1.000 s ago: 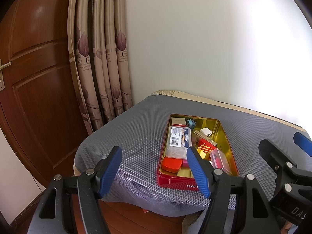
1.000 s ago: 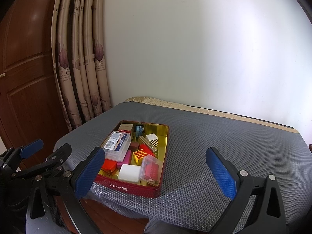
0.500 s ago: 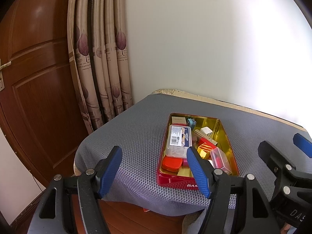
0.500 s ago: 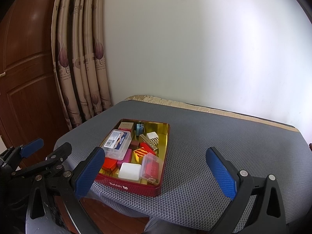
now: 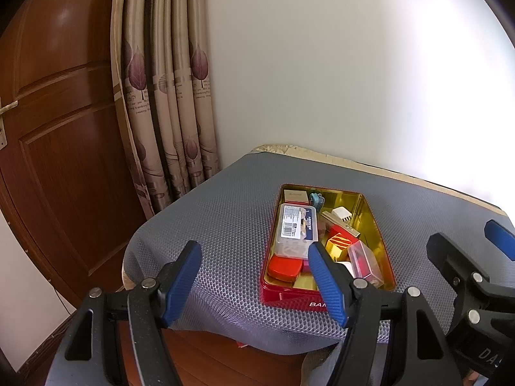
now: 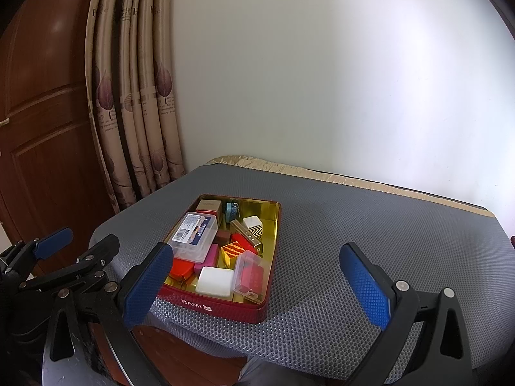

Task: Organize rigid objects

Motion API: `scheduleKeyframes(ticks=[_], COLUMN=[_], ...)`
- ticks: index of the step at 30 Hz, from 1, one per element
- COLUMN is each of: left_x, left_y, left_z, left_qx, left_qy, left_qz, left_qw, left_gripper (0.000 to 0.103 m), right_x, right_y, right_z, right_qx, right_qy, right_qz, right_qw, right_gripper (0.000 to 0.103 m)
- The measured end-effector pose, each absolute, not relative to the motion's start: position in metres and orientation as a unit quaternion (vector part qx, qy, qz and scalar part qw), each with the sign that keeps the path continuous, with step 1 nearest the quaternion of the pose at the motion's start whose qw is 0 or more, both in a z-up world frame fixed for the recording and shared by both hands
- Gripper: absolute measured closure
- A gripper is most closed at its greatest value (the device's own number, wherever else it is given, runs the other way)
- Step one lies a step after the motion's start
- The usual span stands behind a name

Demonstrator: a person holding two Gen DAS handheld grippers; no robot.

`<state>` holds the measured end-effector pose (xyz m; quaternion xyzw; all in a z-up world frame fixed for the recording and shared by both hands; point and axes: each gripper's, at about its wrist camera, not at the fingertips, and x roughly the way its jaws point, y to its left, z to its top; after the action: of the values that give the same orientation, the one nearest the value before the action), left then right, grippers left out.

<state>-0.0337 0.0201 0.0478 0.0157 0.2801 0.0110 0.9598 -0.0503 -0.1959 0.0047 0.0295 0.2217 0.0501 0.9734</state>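
A red tin (image 6: 225,307) with a gold inside sits near the front edge of the grey-matted table (image 6: 354,231). Small rigid items fill it: a clear plastic case with a barcode label (image 6: 193,234), a white block (image 6: 215,281), a clear box with a red insert (image 6: 251,273), a red lid (image 5: 285,267), a gold-and-red striped box (image 6: 233,252). My left gripper (image 5: 256,280) hangs open before the table's front left, empty. My right gripper (image 6: 257,284) stands open in front of the tin, nothing between its blue pads.
A wooden door (image 5: 48,160) and patterned curtains (image 5: 167,96) stand to the left, a pale wall (image 6: 322,80) behind. The grey mat (image 6: 370,225) stretches right of the tin. The other gripper shows at each view's edge.
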Motion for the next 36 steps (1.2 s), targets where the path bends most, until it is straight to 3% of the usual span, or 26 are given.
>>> scheduleKeyframes(ticks=[3, 36], left_x=[-0.033, -0.023], left_y=[0.021, 0.030], left_z=[0.047, 0.042], left_qx=[0.018, 0.008], left_qy=[0.285, 0.307], left_qz=[0.013, 0.019], left_qw=[0.958, 0.951], left_gripper=[0.023, 0.023], right_x=[-0.051, -0.053], right_y=[-0.196, -0.197], right_z=[0.005, 0.006], right_qx=[0.030, 0.029], right_qy=[0.222, 0.222], right_qz=[0.050, 0.051], right_qw=[0.973, 0.973], right_gripper=[0.000, 0.000])
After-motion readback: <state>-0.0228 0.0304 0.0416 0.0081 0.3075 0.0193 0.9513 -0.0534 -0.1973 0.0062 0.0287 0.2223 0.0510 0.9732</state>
